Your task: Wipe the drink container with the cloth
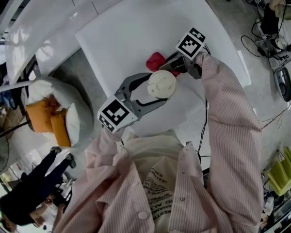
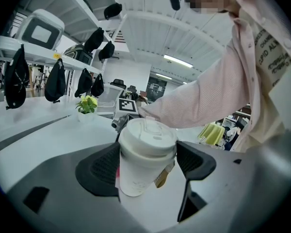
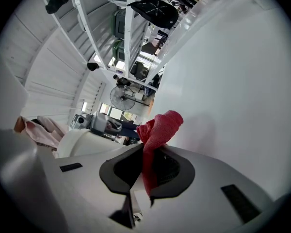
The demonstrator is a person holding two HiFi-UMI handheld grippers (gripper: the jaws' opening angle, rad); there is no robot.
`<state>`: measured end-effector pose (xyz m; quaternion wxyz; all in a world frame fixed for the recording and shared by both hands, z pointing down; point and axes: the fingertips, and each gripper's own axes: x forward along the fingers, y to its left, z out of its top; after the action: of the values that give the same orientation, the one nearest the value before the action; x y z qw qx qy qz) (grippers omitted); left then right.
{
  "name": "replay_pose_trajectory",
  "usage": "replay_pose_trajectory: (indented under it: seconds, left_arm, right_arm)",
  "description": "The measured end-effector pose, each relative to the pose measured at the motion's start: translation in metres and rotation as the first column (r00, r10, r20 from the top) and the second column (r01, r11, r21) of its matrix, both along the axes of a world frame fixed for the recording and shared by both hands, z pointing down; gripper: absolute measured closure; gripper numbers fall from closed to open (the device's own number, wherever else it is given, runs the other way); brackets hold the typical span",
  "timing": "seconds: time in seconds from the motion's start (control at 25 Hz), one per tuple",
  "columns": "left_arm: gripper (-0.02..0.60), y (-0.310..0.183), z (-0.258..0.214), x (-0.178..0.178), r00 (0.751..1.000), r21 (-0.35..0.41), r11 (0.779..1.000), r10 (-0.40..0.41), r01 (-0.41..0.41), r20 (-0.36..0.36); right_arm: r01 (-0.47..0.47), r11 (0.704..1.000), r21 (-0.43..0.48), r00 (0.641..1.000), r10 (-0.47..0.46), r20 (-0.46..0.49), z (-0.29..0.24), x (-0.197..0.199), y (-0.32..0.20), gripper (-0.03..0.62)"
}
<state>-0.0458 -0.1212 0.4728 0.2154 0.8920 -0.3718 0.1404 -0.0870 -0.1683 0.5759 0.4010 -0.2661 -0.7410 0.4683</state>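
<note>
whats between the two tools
The cup, gripped by the left tool, and the red cloth, pinched in the right tool; the head view shows both.

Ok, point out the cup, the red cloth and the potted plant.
cup (image 2: pixel 141 171), left gripper view, side wall.
red cloth (image 3: pixel 161 126), right gripper view, bunched top.
potted plant (image 2: pixel 87 103), left gripper view, leaves.

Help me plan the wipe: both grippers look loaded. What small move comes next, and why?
Probably move the right gripper so its red cloth meets the cup: the left gripper clamps the cup, and the pinched cloth is beside it.
</note>
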Motion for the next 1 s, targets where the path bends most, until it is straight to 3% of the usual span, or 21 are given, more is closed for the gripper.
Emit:
replay_pose_trajectory:
  seconds: [0.48, 0.68, 0.84, 1.0]
  left_arm:
    - [0.216, 0.0, 0.001, 0.0, 1.0, 0.0, 1.0, 0.006, -0.006, 0.011]
    - [0.215, 0.001, 0.002, 0.001, 1.0, -0.012, 1.0, 0.003, -0.003, -0.002]
    - [0.215, 0.002, 0.002, -0.001, 1.0, 0.0, 1.0, -0.01, 0.01, 0.013]
    - [0.215, 0.007, -0.006, -0.014, 0.998, 0.024, 0.997, -0.067, 0.066, 0.003]
  right_arm:
    - [0.0, 0.99, 0.144, 1.0, 0.002, -0.019, 0.017, -0.005, 0.002, 0.555]
    - [-0.083, 0.972, 0.221, 0.996, 0.079, 0.028, 0.014, -0.006, -0.007, 0.555]
    - [-0.267, 0.9, 0.344, 0.962, 0.228, 0.151, 0.001, -0.002, -0.034, 0.554]
    - [-0.477, 0.75, 0.458, 0.873, 0.344, 0.347, -0.033, 0.006, -0.06, 0.554]
